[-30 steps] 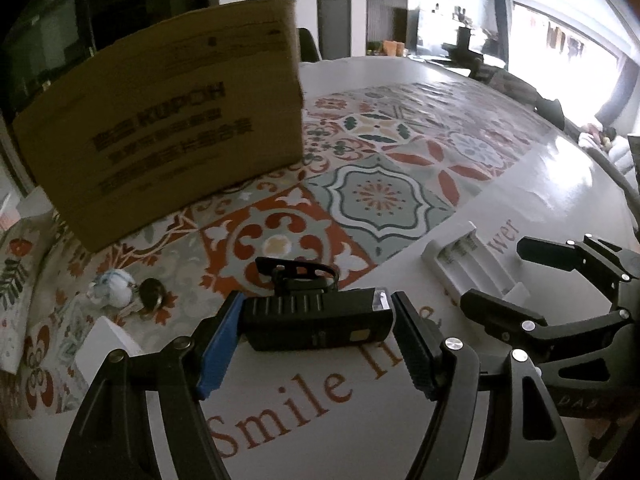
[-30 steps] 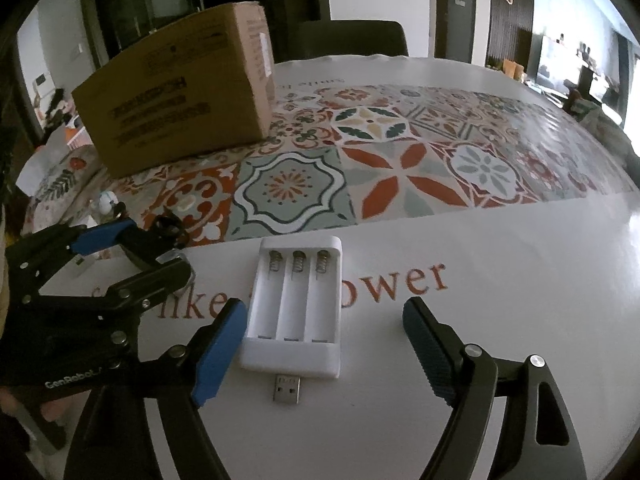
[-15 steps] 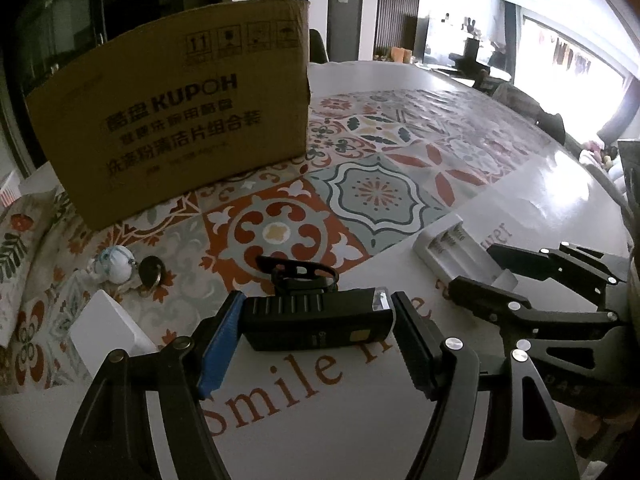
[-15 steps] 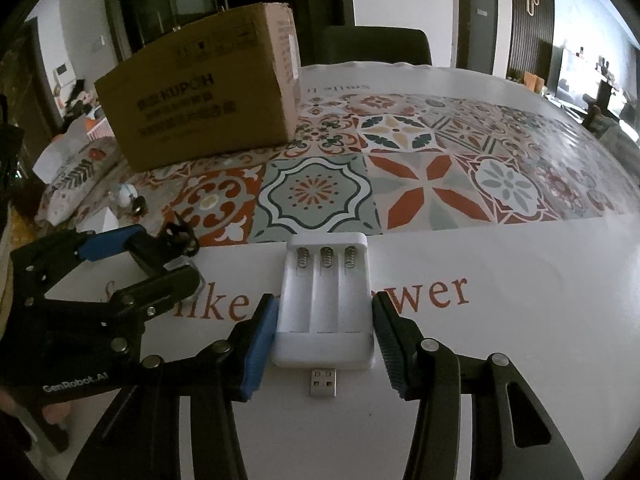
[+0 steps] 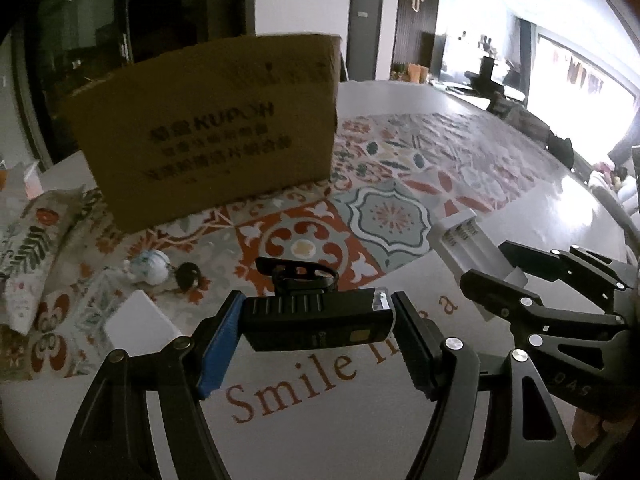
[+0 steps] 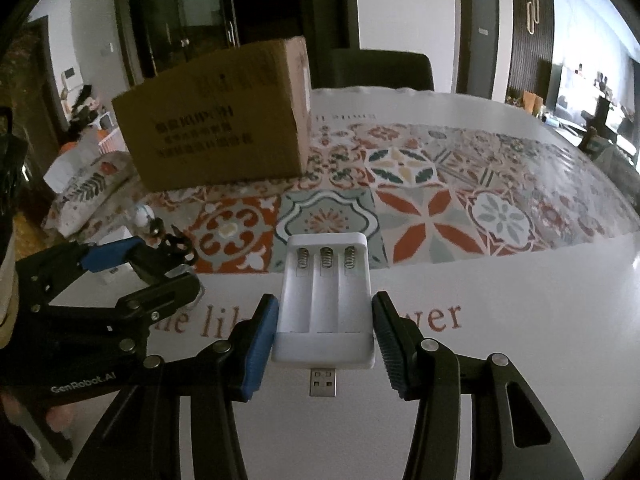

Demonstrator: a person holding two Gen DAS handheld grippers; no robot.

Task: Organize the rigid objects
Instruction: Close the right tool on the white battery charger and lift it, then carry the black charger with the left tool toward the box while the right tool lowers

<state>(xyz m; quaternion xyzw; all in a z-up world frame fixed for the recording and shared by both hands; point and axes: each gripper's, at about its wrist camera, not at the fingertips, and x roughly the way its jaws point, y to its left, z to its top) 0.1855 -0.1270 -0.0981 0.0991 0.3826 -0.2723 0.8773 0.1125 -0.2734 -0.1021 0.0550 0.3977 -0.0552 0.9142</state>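
My left gripper (image 5: pixel 316 336) is shut on a black bike light (image 5: pixel 316 322) with a strap mount on top, held above the white table. My right gripper (image 6: pixel 324 338) is shut on a white three-slot battery charger (image 6: pixel 326 292) with a USB plug pointing toward me, also lifted off the table. The right gripper with the charger (image 5: pixel 466 240) shows at the right of the left wrist view; the left gripper (image 6: pixel 132 264) shows at the left of the right wrist view. A brown cardboard box (image 5: pixel 212 140) stands behind, also seen in the right wrist view (image 6: pixel 220 120).
The table (image 6: pixel 500 352) has a patterned tile runner. A small white-and-blue figurine (image 5: pixel 150 268) with a dark key fob, a white card (image 5: pixel 138 322) and a floral cloth (image 5: pixel 28 256) lie at the left. A dark chair (image 6: pixel 380 68) stands behind the table.
My right gripper closed on the battery charger and lifted it. Both grippers have risen and moved toward the cardboard box; the left keeps hold of the bike light.
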